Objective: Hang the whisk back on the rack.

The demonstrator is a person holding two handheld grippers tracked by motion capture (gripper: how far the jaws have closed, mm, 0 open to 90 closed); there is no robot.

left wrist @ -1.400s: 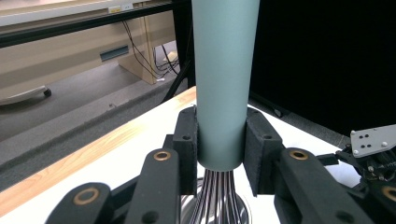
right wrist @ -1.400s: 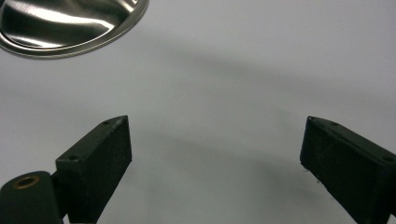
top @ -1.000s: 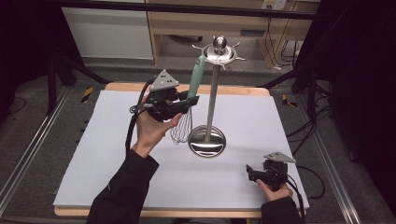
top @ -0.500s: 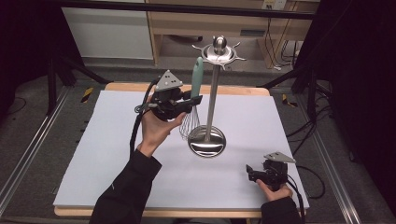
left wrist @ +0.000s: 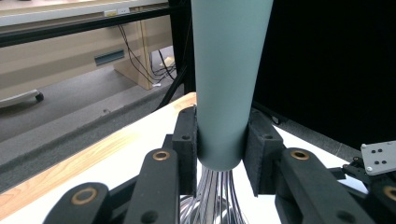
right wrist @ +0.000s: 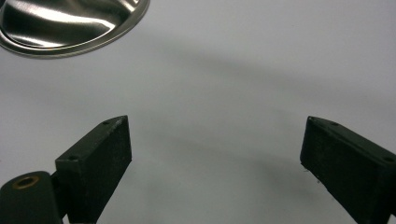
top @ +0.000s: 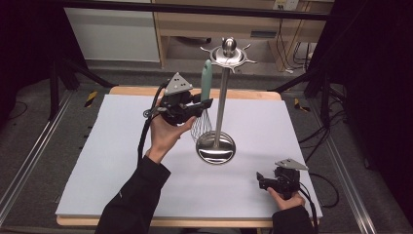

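A whisk with a teal handle [top: 207, 80] and wire loops [top: 201, 126] hangs upright just left of a steel utensil stand [top: 221, 97]. The handle's top reaches nearly up to the stand's hooked crown [top: 227, 53]. My left gripper [top: 204, 105] is shut on the lower end of the handle. In the left gripper view the pads [left wrist: 187, 144] squeeze the handle [left wrist: 229, 70] from both sides, with the wires [left wrist: 212, 196] below. My right gripper [top: 263, 179] rests low near the table's front right. It stands open [right wrist: 215, 154] over bare white surface.
The stand's round steel base [top: 215, 147] sits mid-table, and its edge [right wrist: 70, 23] shows at the upper left of the right gripper view. A white mat [top: 97, 161] covers the wooden table. Cables trail from both grippers. Shelving and dark floor lie beyond the far edge.
The left gripper with the whisk has edged slightly toward the stand. The right gripper has stayed where it was.
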